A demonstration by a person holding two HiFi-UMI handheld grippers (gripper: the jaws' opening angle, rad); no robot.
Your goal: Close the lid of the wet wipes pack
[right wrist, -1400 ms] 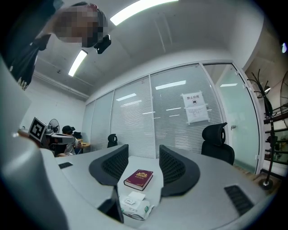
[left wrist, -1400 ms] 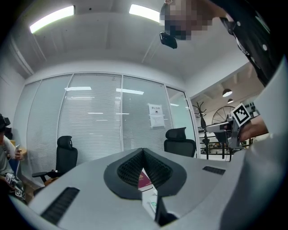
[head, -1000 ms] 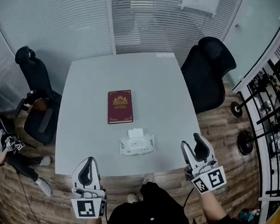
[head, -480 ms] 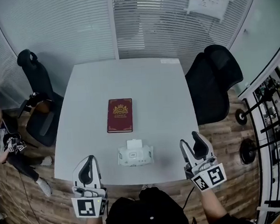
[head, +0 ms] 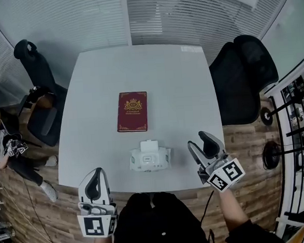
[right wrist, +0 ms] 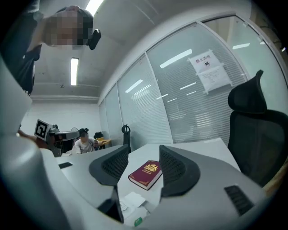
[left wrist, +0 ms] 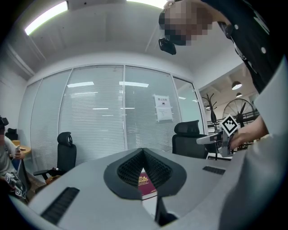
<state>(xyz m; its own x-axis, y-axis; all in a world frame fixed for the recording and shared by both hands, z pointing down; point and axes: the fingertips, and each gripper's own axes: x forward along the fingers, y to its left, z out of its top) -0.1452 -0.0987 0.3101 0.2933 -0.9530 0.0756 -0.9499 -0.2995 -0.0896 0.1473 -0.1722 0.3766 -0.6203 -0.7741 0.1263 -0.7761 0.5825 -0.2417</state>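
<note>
Head view first: where is the wet wipes pack (head: 150, 159) lying?

It is lying on the white table (head: 98, 96) close to the near edge, with its lid (head: 149, 144) sticking out open on the far side. A red book (head: 132, 111) is lying just beyond the pack, apart from it.

And where are the grippers hanging?

The left gripper (head: 97, 173) is hovering at the table's near edge, left of the pack. The right gripper (head: 200, 142) is hovering over the near right part of the table, beside the pack and not touching it. Black chairs are standing on either side of the table, one on the left (head: 38, 85) and one on the right (head: 245, 75).

Left gripper view next: what are its jaws doing?

They are pressing together at the tips with nothing between them. Part of the book is showing through the small gap beneath them.

Right gripper view, then?

Its jaws are standing well apart and holding nothing. The book is showing between them, farther off on the table. The pack is lying lower and nearer, with its lid flap turned back.
</note>
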